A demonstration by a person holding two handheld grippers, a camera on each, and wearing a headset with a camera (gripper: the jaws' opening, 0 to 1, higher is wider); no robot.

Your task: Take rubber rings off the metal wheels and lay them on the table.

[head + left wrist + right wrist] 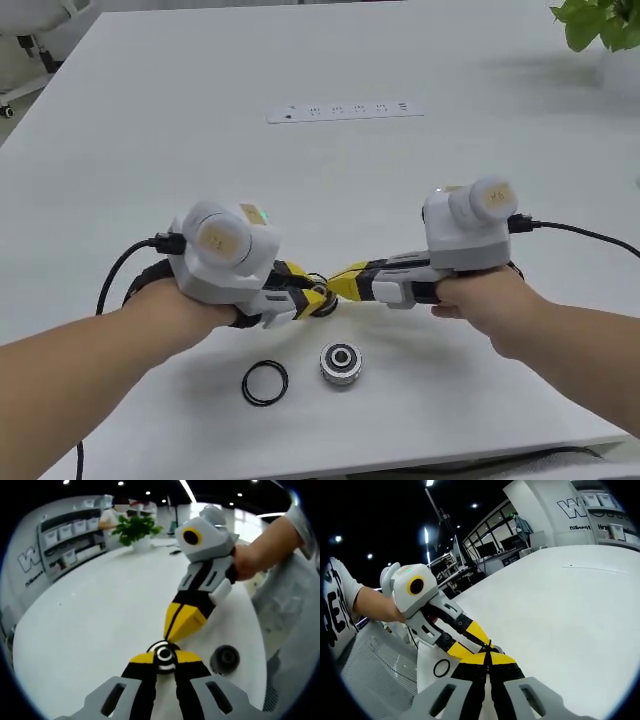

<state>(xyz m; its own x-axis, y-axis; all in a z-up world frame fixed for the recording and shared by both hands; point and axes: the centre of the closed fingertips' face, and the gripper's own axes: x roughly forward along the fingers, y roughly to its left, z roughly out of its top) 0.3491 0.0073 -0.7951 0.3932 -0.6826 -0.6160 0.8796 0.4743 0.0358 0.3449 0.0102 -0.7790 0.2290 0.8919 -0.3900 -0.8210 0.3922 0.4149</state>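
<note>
My left gripper (316, 297) is shut on a small metal wheel (165, 653) that carries a black rubber ring, held just above the white table (200, 150). My right gripper (335, 283) comes in from the right, its yellow tips pressed together on the ring at the wheel's rim (170, 634). In the right gripper view its jaws (490, 655) look closed, with the left gripper (481, 642) facing them. A loose black rubber ring (265, 382) (441, 668) lies flat near the front edge. Beside it stands a second metal wheel (341, 362) (225, 659).
A white power strip (345, 110) lies at the far middle of the table. A potted plant (600, 22) stands at the far right corner. Black cables (120, 270) trail from both grippers. The table's front edge runs just below the loose ring.
</note>
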